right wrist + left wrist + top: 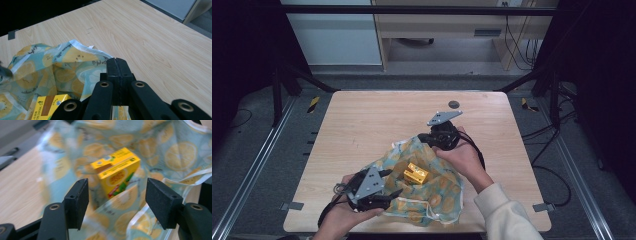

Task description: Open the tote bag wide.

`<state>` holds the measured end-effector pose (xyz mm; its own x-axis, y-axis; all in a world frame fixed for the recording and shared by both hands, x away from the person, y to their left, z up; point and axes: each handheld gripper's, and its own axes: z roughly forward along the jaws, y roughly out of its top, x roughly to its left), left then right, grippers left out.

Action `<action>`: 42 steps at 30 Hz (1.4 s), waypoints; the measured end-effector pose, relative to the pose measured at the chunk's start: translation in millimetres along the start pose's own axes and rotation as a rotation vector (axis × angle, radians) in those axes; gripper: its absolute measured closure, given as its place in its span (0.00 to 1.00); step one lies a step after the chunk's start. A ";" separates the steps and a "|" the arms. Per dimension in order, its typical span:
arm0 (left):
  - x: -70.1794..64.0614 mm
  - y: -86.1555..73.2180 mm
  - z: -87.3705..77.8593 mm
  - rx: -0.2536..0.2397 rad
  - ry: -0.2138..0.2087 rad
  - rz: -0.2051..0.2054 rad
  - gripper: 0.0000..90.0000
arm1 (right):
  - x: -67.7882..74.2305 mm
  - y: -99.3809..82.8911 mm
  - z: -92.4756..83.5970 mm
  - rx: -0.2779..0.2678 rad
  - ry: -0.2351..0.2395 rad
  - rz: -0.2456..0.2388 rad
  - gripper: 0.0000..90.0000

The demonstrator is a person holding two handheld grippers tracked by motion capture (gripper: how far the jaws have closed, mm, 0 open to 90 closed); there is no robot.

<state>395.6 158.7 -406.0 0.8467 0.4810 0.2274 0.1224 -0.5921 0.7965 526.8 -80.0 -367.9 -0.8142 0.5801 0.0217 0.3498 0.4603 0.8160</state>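
A fabric bag [439,197] printed with lemon slices lies on the wooden table [362,120] near its front edge. Inside it sits a small yellow box [416,174], tilted. My left gripper [393,184] hovers at the bag's near left side with its jaws open. In the left gripper view the box [117,170] lies just beyond the two pads [78,200], untouched, against the bag's lining [180,155]. My right gripper [422,137] is shut on the bag's far rim. In the right gripper view its closed jaws [117,65] pinch the rim of the bag [62,67], with the box [47,106] below left.
A small dark round disc [454,104] sits near the table's far edge. Grey tape tabs [292,205] mark the front corners. Metal frame bars and cables [557,115] flank the table, and the far half of the tabletop [150,37] is bare wood.
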 end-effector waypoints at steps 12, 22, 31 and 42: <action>6.1 -23.8 50.5 0.120 -0.116 0.006 0.33 | -1.0 -3.7 3.3 -0.001 0.008 0.003 1.00; -8.2 -26.7 36.6 0.150 -0.092 0.065 0.79 | -0.5 -11.4 8.3 -0.007 0.009 0.020 1.00; -5.1 -31.3 33.1 0.151 -0.147 0.038 1.00 | -8.4 -17.9 12.6 -0.009 -0.013 0.039 1.00; -7.0 -34.9 18.1 0.152 -0.124 0.067 1.00 | -40.0 -45.1 28.5 0.024 -0.069 0.101 1.00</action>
<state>394.7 164.4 -445.6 0.9116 0.3596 0.1994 0.1323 -0.7156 0.6859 556.8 -104.8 -422.1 -0.7406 0.6690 0.0627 0.4404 0.4128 0.7973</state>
